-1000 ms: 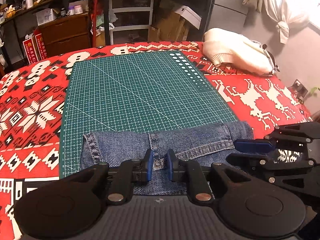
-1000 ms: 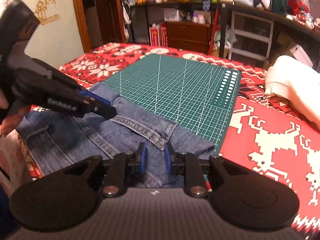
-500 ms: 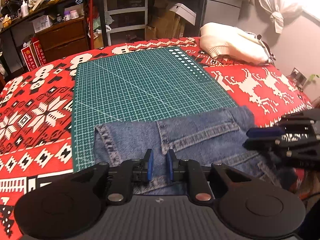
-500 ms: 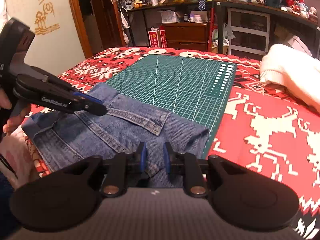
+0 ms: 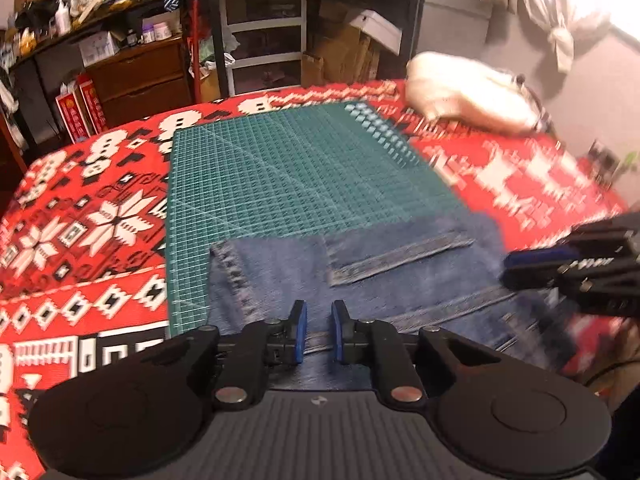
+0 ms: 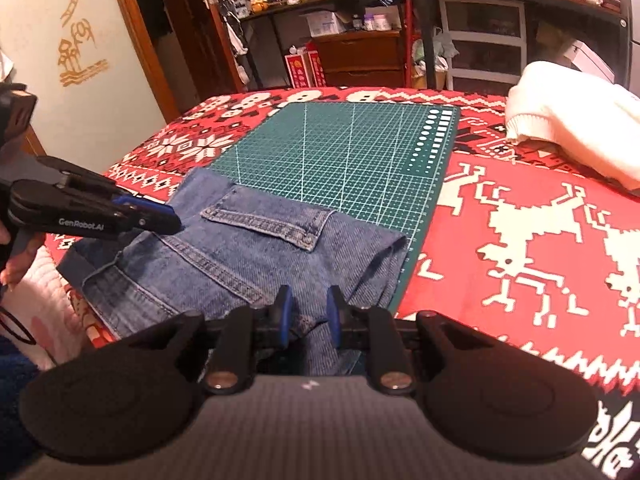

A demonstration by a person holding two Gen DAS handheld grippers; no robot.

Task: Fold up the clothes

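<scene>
the jeans [image 6: 256, 256] lie partly folded at the cutting mat's [image 6: 344, 152] near edge, each hand-held gripper, left [image 5: 319, 330] and right [image 6: 307, 312], clenched on denim, so further folding remains.

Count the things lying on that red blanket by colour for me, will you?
Blue: 1, the jeans
Green: 1, the mat
White: 1, the sweater
Total: 3

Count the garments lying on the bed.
2: blue jeans at the near edge, partly over the green cutting mat; a white knit piece at the far right. Others may lie outside view.
</scene>
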